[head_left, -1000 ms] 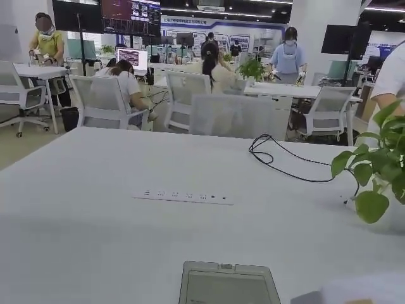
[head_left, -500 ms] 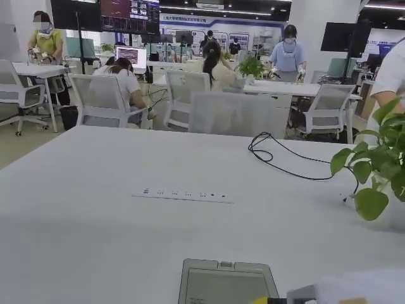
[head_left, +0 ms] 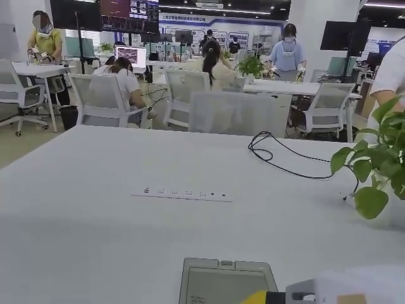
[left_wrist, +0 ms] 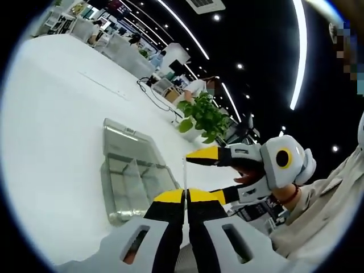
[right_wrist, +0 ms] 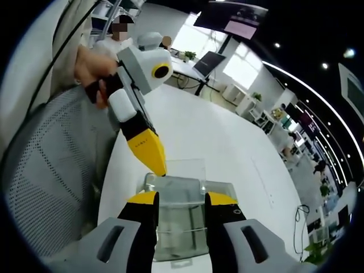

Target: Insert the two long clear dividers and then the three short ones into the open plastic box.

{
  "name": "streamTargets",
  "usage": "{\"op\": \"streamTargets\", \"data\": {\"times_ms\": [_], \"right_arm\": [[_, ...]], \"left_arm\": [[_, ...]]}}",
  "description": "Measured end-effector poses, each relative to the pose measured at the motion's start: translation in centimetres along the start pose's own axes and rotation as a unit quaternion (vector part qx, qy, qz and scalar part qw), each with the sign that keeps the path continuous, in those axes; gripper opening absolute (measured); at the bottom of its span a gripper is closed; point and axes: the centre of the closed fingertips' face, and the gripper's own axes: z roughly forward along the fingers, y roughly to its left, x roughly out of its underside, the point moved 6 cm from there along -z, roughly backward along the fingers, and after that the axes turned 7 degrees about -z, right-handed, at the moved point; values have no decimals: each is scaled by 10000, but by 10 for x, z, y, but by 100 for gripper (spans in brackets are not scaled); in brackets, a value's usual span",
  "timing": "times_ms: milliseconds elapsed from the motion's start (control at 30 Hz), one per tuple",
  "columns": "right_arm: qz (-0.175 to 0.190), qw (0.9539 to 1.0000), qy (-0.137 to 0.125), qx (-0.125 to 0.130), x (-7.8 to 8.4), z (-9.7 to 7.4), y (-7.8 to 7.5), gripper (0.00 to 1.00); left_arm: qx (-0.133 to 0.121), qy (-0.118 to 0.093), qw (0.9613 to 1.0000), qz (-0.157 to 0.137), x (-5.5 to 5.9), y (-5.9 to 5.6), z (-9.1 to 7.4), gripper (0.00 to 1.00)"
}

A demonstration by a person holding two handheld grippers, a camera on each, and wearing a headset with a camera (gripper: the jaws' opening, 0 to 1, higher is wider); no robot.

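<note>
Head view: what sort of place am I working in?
Probably an open-plan office or lab: a long white desk, rows of mesh office chairs, and dark wall screens overhead.

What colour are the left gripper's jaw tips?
Yellow, black behind. Clearest on the left gripper in its own view.

Clear plastic box [head_left: 228, 282], open, flat on the white worktop [head_left: 95, 240] near its front edge; faint partition lines inside. One clear divider [right_wrist: 187, 168] upright just over box, pinched in left tool [left_wrist: 185, 194].
</note>
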Motion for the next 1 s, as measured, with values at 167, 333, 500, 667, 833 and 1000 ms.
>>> {"op": "streamTargets", "data": {"times_ms": [167,333,500,667,833,1000], "right_arm": [[47,10000,-12,40,-1,1,-1,36],[240,9997,-82,12,-1,1,-3,36],[531,9983,-223,4,-2,-1,-5,36],[861,9954,-417,-54,-5,-3,-7,36],[1155,9914,-602,-128,-6,-7,-11,35],[1313,9884,-740,-205,-5,-11,-14,33]], "left_arm": [[-144,20,9999,-81,0,3,-1,0],[-328,88,9990,277,-1,11,-5,0],[-523,279,9882,1414,-3,13,-8,0],[-378,403,9772,2050,-5,8,-8,0],[-214,505,9636,2615,-11,5,-8,0],[12,767,9441,3207,-13,1,-9,0]]}}
